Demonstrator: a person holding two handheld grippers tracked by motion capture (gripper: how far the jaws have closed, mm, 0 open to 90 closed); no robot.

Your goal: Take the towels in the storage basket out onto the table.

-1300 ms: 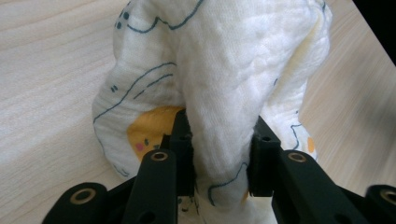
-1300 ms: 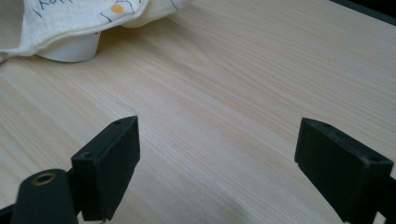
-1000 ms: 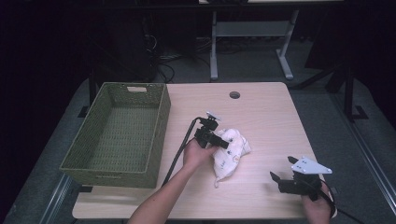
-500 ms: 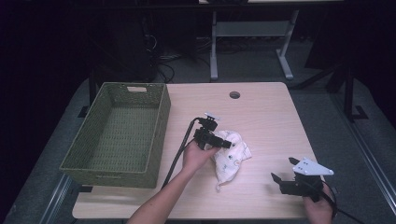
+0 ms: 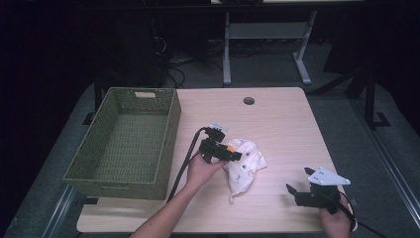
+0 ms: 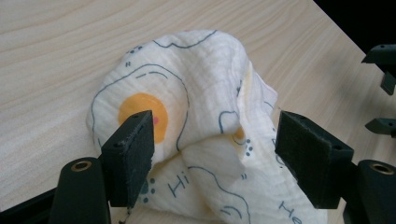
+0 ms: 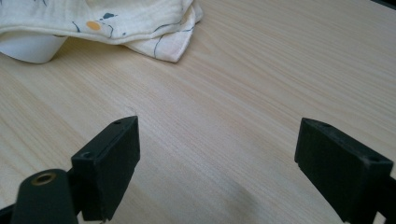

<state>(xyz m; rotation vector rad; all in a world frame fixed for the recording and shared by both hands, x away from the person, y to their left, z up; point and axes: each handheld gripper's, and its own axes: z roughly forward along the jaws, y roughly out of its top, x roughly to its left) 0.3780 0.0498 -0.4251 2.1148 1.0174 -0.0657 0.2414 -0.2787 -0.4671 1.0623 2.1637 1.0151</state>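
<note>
A crumpled white cloth [image 5: 246, 166] printed with orange dots and blue outlines lies mid-table. My left gripper [image 5: 234, 154] hovers at its upper left edge. In the left gripper view the cloth [image 6: 201, 88] bulges between the jaws of my left gripper [image 6: 215, 140]. Those jaws have just been opening; the right pad stands apart from the fabric, so nothing is gripped. My right gripper [image 5: 293, 191] rests near the front right of the table, open over bare wood [image 7: 217, 149], with the cloth [image 7: 140, 18] farther off.
A green woven basket [image 5: 171, 130] stands along the left side of the wooden table [image 5: 282, 129]. A round cable hole [image 5: 248, 100] sits near the far edge. A white rounded shape [image 7: 28, 49] peeks from under the cloth. Dark floor and desk legs lie beyond.
The left hand has shifted slightly over the cloth, and the cloth lies a little slacker and wider. The right gripper has kept still.
</note>
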